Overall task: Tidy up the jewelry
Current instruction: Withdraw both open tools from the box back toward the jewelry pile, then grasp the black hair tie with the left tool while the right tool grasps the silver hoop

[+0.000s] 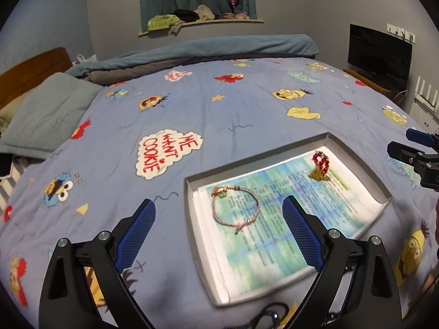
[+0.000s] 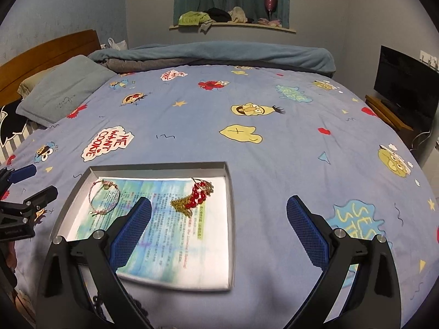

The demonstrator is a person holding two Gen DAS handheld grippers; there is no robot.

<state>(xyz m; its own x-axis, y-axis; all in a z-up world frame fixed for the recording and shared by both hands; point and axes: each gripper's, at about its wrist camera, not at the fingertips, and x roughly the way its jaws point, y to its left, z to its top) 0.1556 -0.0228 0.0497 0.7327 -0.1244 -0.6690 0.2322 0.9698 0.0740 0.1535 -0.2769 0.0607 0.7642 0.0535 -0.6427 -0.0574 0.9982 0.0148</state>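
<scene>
A shallow grey box (image 1: 190, 219) (image 2: 232, 219) lined with a printed sheet lies on the blue cartoon bedspread. A pink cord bracelet (image 1: 258, 204) (image 2: 118, 196) lies in its left part. A red bead and gold chain piece (image 1: 321, 163) (image 2: 196, 197) lies toward its far right. My left gripper (image 1: 218, 204) hovers open above the box's left edge, with the bracelet below the gap and untouched. My right gripper (image 2: 219, 202) hovers open over the box's right wall, holding nothing. A dark beaded strand (image 1: 271, 312) (image 2: 96, 298) lies on the bed by the near edge, mostly hidden by the grippers.
A grey pillow (image 1: 49, 115) and a wooden headboard (image 2: 55, 49) are at the left. A rolled blue blanket (image 1: 219, 46) lies along the far side of the bed. A dark TV (image 2: 406, 82) stands on a stand at the right. Clothes sit on the window sill (image 1: 192, 16).
</scene>
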